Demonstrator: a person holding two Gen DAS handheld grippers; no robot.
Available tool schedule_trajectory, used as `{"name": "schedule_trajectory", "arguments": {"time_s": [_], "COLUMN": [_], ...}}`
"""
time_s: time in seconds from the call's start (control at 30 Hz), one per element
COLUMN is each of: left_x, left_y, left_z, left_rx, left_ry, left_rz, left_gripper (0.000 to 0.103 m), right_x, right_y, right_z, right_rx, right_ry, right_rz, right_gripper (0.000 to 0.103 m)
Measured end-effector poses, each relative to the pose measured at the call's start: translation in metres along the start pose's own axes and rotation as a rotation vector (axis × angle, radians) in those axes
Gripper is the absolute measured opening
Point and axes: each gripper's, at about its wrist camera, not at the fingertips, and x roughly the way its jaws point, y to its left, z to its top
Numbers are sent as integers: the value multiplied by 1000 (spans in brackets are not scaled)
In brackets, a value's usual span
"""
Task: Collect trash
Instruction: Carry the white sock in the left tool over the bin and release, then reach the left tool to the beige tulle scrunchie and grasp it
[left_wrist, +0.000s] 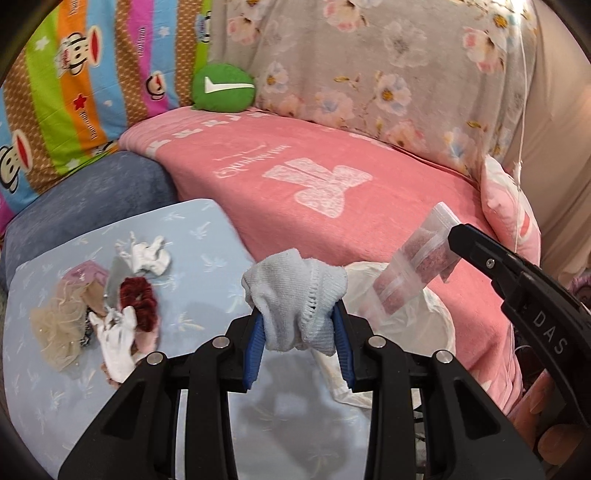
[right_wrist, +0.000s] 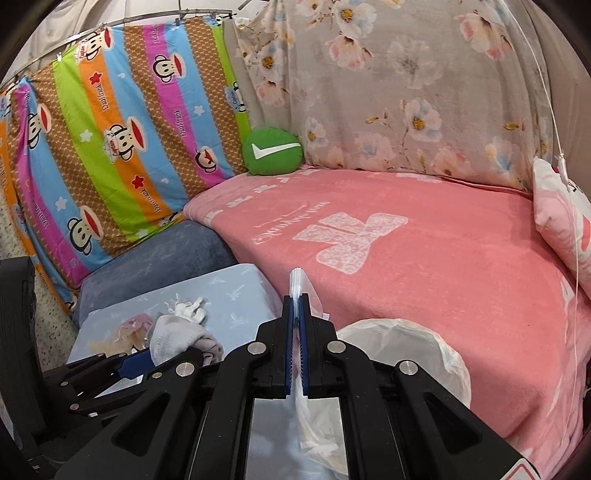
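- Left gripper (left_wrist: 301, 325): crumpled white sock (left_wrist: 295, 295) pinched between the pads, just left of the white-lined bin (right_wrist: 448, 354).
- Right gripper (right_wrist: 297, 306): clamped on a clear zip pouch (left_wrist: 417, 266), long axis slanting, directly over the bin; judged the nearer for dropping.

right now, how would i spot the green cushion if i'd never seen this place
Start at the big pink blanket spread over the bed. Follow its far edge to the back corner, where the striped monkey-print sheet meets the grey floral sheet. The green cushion sits on the blanket there: small, round, plain green with one white tick mark, unlike the patterned fabrics around it.
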Motion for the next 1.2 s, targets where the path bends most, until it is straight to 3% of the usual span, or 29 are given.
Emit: {"name": "schedule_trajectory", "arguments": {"time_s": [0.5, 0.67, 0.7, 0.8, 1.2], "left_x": [33, 38, 38, 36, 33], "left_y": [-58, -64, -64, -65, -66], "left_z": [1, 5, 5, 5, 9], "left_rx": [83, 74, 71, 69, 64], "left_ry": [45, 37, 32, 20, 12], "left_rz": [-80, -66, -62, -63, -80], "left_gripper": [39, 53, 61, 69, 73], "right_x": [-5, -9, -10, -12, -24], "right_y": [-61, -73, -73, -74, -77], "right_z": [-12, -14, -14, -14, -17], "right_rx": [82, 106, 109, 112, 125], "right_ry": [14, 4, 1, -2, -17], "right_rz": [-86, -102, -102, -105, -108], "right_gripper": [8, 25, 27, 31, 39]}}
